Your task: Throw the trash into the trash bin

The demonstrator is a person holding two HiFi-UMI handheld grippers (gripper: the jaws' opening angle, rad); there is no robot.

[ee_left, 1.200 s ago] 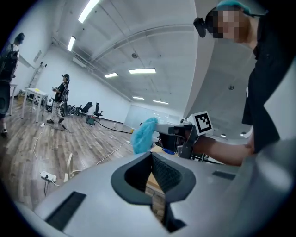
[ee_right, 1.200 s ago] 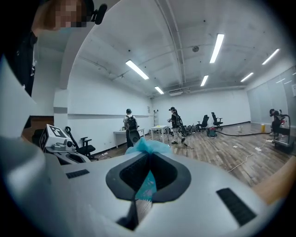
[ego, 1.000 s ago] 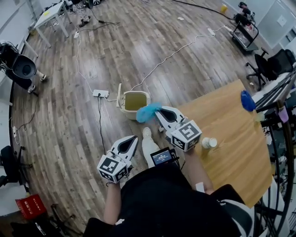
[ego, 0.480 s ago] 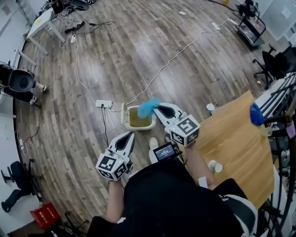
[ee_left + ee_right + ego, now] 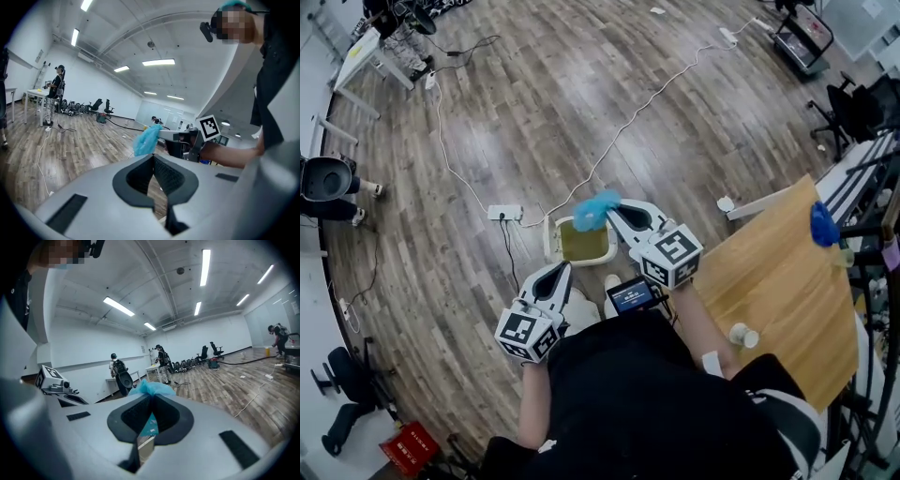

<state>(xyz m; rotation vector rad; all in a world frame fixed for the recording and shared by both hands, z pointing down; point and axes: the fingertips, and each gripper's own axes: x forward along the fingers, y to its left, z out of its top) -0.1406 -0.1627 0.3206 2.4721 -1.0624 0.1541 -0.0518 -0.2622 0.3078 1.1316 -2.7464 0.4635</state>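
Closer to the person than a second ago, the one bin (image 5: 550, 242) now sits under the single piece of trash (image 5: 596, 211), a crumpled blue wad above its far right rim. The right gripper (image 5: 610, 212) pinches that wad tight. Inside, the bin shows olive-brown, perhaps a liner. The left gripper (image 5: 563, 271), second of two, is clamped together on nothing, near the bin's front.

Place: open lab hall
Floor: wood planks (image 5: 534, 84), loose cables (image 5: 628, 127), power strip (image 5: 503, 214)
Furniture: office chairs (image 5: 861, 105), white table (image 5: 358, 56)
Ceiling: strip lights (image 5: 205, 266)
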